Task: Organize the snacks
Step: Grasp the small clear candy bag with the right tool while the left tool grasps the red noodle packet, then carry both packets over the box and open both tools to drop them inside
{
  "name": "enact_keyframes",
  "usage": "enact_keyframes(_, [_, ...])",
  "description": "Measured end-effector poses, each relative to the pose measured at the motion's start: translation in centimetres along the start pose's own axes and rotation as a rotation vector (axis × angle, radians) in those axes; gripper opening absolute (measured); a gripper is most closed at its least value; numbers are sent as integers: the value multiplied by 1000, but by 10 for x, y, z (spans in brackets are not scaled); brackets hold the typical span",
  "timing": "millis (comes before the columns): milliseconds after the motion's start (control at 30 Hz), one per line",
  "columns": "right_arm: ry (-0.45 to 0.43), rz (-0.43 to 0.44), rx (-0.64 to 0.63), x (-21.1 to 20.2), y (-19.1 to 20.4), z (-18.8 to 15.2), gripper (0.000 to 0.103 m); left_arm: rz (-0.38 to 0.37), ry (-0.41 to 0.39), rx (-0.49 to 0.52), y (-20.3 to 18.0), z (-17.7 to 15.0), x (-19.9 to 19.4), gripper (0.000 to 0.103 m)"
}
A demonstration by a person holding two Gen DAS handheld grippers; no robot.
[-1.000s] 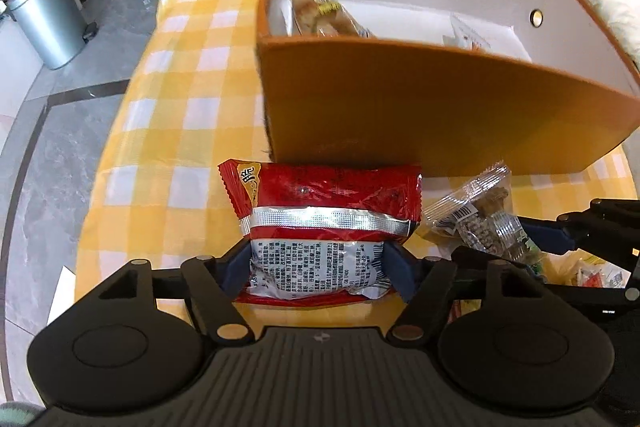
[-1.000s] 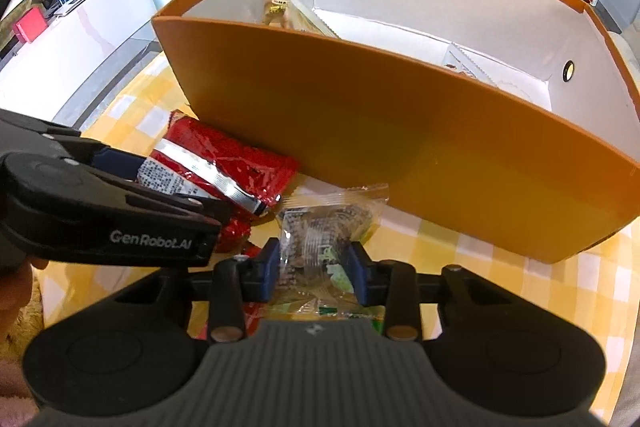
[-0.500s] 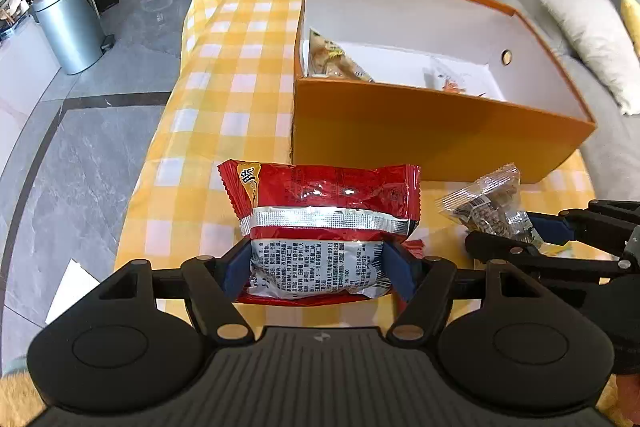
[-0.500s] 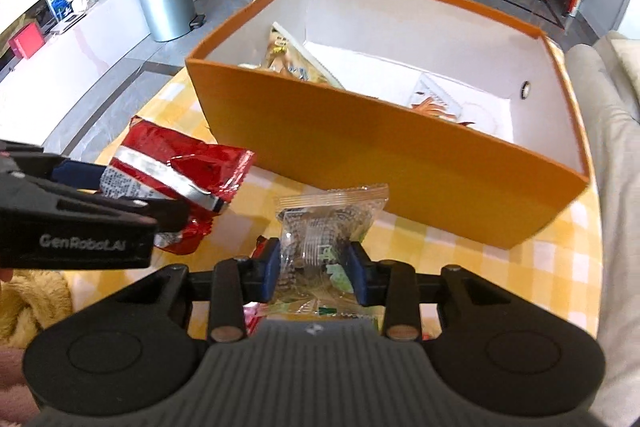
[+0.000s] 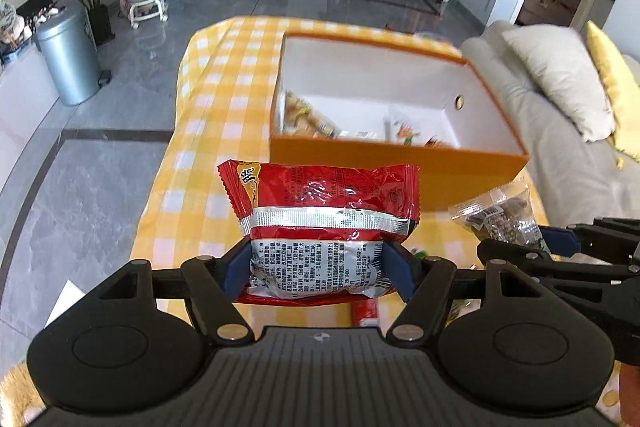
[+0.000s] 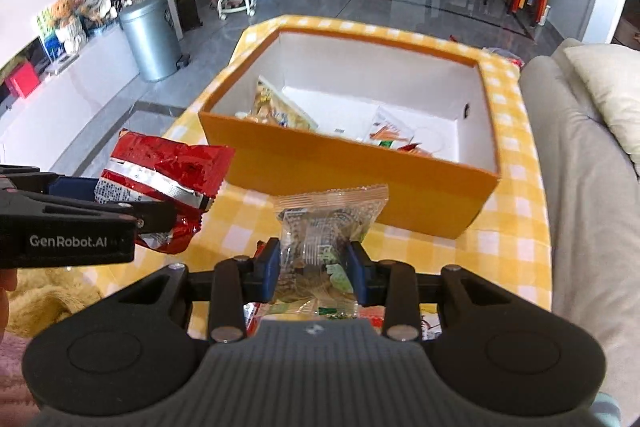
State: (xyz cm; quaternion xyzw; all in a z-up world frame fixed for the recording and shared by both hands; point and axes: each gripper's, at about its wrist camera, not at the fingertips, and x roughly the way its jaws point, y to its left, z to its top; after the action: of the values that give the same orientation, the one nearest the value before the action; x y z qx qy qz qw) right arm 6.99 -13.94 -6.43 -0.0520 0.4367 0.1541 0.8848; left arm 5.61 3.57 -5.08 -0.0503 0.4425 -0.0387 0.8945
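Note:
My left gripper [image 5: 318,269] is shut on a red and silver snack bag [image 5: 320,211] and holds it in the air in front of the orange box [image 5: 400,171]. The bag also shows in the right wrist view [image 6: 160,179]. My right gripper [image 6: 314,269] is shut on a clear snack packet [image 6: 326,227], held above the table short of the box [image 6: 348,179]. The packet shows in the left wrist view [image 5: 500,215]. The box is open and white inside, with a few snack packs [image 6: 280,111] on its floor.
The box stands on a yellow checked tablecloth [image 5: 208,131]. Loose snacks [image 6: 428,323] lie on the table under my grippers. A grey sofa with a cushion [image 5: 560,87] is at the right. A metal bin [image 5: 68,59] stands on the floor at the left.
Both grippers have risen and drawn back from the box with their snacks still held. The box now looks smaller and lower, and its inside shows.

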Motion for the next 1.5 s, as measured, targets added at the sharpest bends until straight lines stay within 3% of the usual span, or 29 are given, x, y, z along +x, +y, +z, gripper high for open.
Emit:
enact_keyframes(300, [-87, 2, 55, -34, -28, 20, 33, -47, -69, 41, -18, 35, -9, 80])
enact_keyframes(633, [-107, -28, 50, -23, -61, 61, 33, -57, -91, 203, -57, 95, 21, 80])
enact_keyframes(767, [-90, -43, 22, 0, -70, 80, 33, -65, -46, 245, -65, 111, 45, 80])
enact_keyframes(1133, [26, -115, -106, 96, -86, 118, 33, 48, 105, 484, -73, 138, 132, 80])
enact_keyframes(1267, [67, -120, -159, 125, -87, 124, 33, 76, 189, 517, -70, 143, 167, 80])
enact_keyframes(1500, [119, -131, -207, 159, -90, 126, 33, 141, 250, 617, -68, 141, 207, 80])
